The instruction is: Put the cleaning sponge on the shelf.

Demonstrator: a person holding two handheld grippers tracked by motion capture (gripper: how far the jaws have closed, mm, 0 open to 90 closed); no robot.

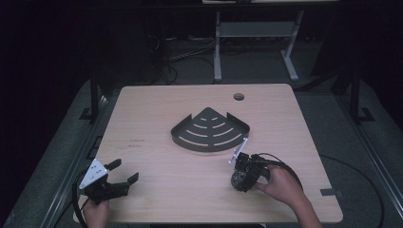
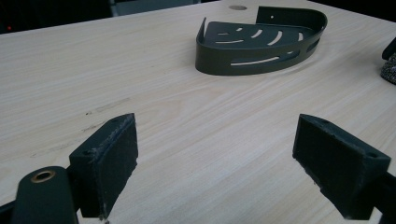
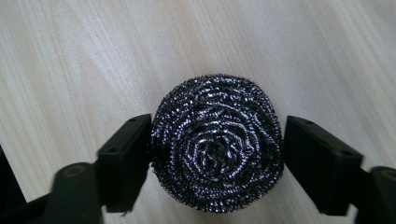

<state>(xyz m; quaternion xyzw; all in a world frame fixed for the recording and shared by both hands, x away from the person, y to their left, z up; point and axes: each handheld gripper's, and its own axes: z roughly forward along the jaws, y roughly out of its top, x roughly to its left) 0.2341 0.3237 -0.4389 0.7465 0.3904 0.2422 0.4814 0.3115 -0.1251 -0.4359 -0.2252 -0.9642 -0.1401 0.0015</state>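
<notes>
The right claw (image 3: 215, 154) clamps a steel scourer (image 3: 217, 149) between its jaws over the bench (image 1: 157, 185), while the left claw (image 1: 124, 172) gapes wide, holding nothing.

left gripper (image 1: 124, 172) low at near-left, fingers (image 2: 109, 163) wide apart; right gripper (image 3: 215, 154) fingers closed in, pointing down

Between the right gripper (image 3: 215, 154) pads we see a steel-wool scourer (image 3: 217, 142), coiled wire with a glinting, rough surface. Beneath it the table (image 3: 70, 56) looks like pale wood-grain laminate, smooth and matt. Ahead of the left gripper (image 2: 231, 163), whose pads look like coarse matt black rubber, the corner shelf (image 2: 261, 39) appears to be dark metal with a dull satin finish.
</notes>
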